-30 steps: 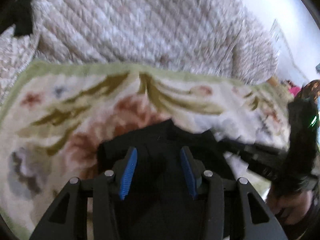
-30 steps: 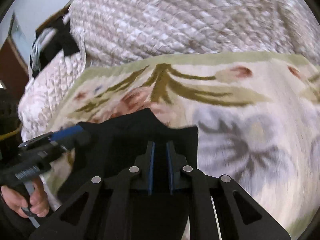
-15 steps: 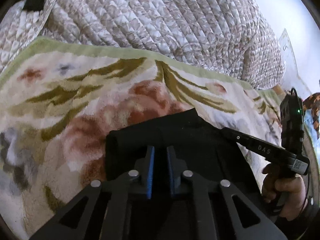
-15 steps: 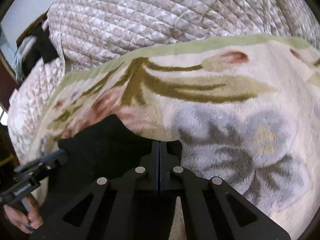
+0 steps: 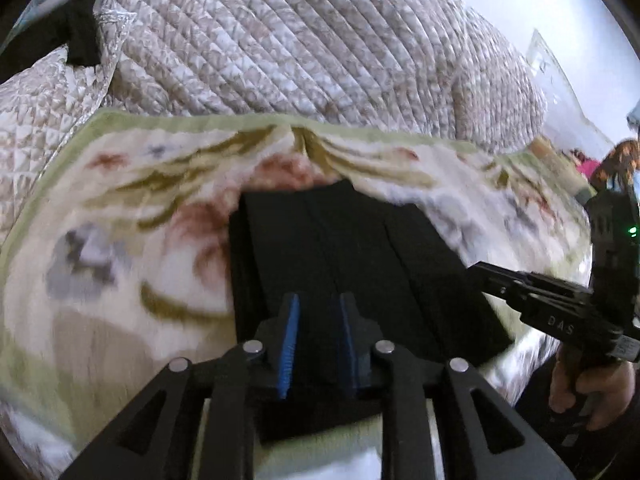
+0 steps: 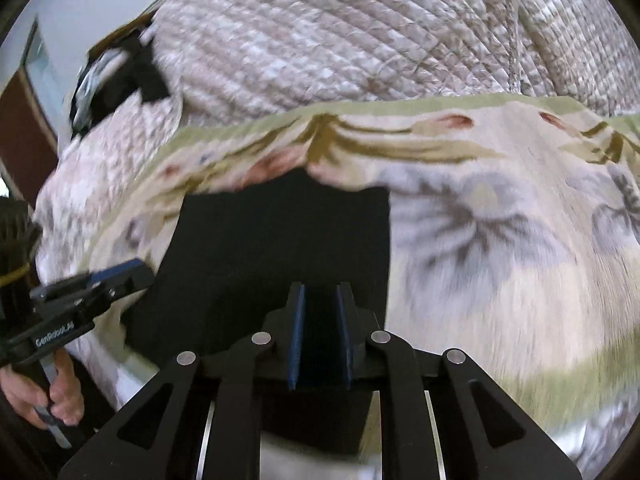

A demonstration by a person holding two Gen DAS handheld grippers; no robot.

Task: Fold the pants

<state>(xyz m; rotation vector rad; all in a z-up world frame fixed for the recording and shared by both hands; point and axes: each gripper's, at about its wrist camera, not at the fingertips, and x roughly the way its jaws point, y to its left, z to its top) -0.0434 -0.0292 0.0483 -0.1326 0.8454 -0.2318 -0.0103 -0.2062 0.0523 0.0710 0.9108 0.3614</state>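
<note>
Both of your grippers have parted since half a second ago, when each was pinched shut on black cloth, and the pants now lie in a neater oblong than they did then.

Your left gripper [image 5: 318,340] has its blue pads a small way apart over the near edge of the folded black pants [image 5: 340,264]; nothing is clamped between them. Your right gripper [image 6: 320,340] stands the same, pads apart, with dark cloth showing behind the gap and none visibly held. The pants lie flat on the floral blanket [image 5: 120,240], in the lower middle of both views, with the quilted bedspread [image 5: 300,48] bunched across the top of the frame.

This looks like the release after a fold, so the job is probably near its end. To finish it well, lift both grippers straight up and back so that no pad drags the top layer askew. If another fold is wanted, take the two near corners evenly, carry them together toward the far edge at the upper middle, and lay them down before you let go. Watch the blanket's pile: it may snag the cloth and wrinkle the lower layer.
</note>
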